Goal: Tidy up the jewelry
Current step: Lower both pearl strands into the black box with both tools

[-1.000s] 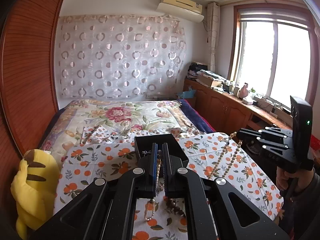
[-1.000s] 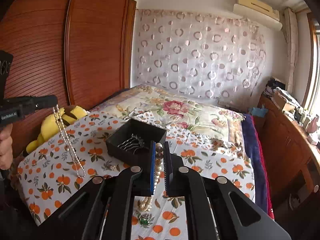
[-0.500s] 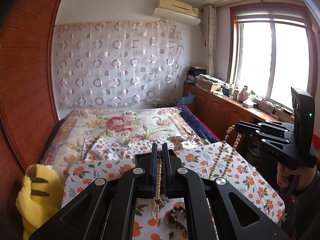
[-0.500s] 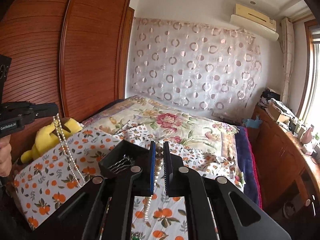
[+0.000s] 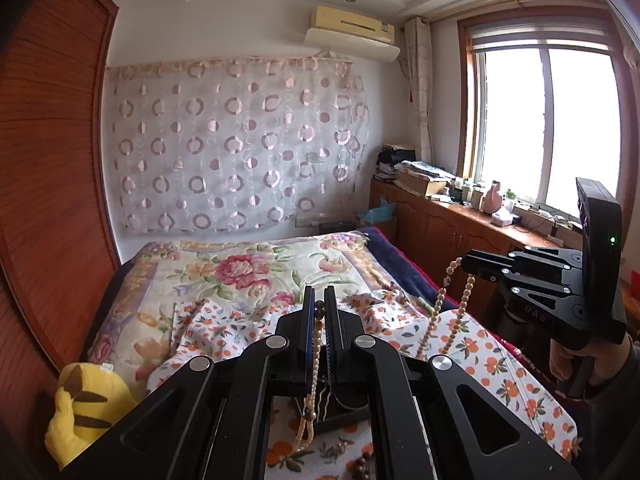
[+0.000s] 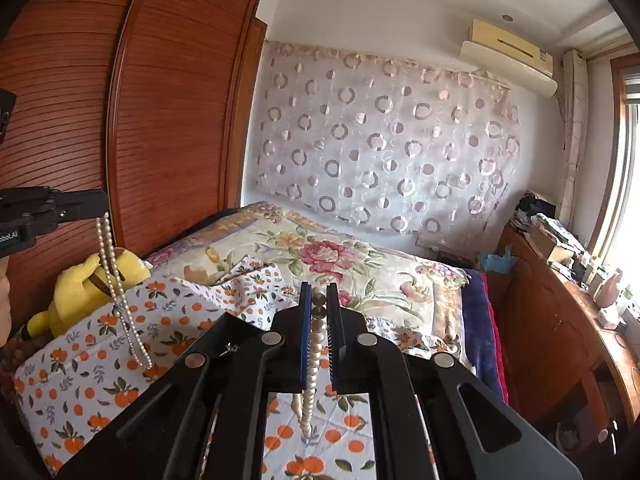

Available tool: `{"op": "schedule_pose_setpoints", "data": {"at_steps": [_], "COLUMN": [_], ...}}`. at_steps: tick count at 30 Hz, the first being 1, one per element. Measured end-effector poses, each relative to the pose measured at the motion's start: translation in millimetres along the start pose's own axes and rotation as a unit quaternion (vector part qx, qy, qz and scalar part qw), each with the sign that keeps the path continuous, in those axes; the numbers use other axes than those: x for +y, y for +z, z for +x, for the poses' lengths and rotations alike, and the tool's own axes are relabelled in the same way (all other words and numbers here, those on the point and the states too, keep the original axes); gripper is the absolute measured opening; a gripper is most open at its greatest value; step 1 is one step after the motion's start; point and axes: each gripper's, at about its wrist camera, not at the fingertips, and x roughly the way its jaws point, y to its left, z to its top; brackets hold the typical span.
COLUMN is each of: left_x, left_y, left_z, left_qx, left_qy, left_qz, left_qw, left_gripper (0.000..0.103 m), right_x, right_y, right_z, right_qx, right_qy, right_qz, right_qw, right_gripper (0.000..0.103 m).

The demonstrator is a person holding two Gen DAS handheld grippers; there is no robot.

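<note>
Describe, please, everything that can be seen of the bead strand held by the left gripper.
The bead strand is a thin string of small, white, pearl-like beads, doubled into a long narrow loop. The left gripper is shut on its top end, where a few darker beads sit. It hangs down over the orange-print cloth; whether its lower end touches the cloth is unclear.

Setting: home bedroom. Bed (image 5: 248, 276) with floral quilt, wooden wardrobe (image 6: 160, 120) beside it, wall air conditioner (image 5: 352, 30). Yellow plush toy (image 5: 86, 404) at bedside, cluttered window cabinet (image 5: 448, 216).
</note>
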Motion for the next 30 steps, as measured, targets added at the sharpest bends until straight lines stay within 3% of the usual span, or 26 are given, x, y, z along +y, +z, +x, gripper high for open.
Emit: {"op": "schedule_pose_setpoints", "data": {"at_steps": [12,24,30], "left_x": [2.0,14.1,15.3], "left_y": [10.8,-31.8,-41.1], "left_z": [47.7,111.7,121.1], "left_qx": [0.021,0.088,0.104], "left_qy": [-0.006,-0.02,-0.027], "left_qz": [-0.004,-0.026,-0.026], "left_qw": [0.9998,0.9956,0.9939], "left_gripper": [0.004,0.004,0.004], "right_x": [-7.7,-0.3,2.8], "right_y": [31.8,50.4,54.6], "right_z": [22.4,47.4,57.9], "right_qx": [-0.018,-0.025,-0.025], "right_qy": [0.018,0.045,0.056], "right_qz": [-0.003,-0.016,-0.014], "right_qw": [1.0,0.999,0.998], "right_gripper": [0.008,0.008,0.008]}}
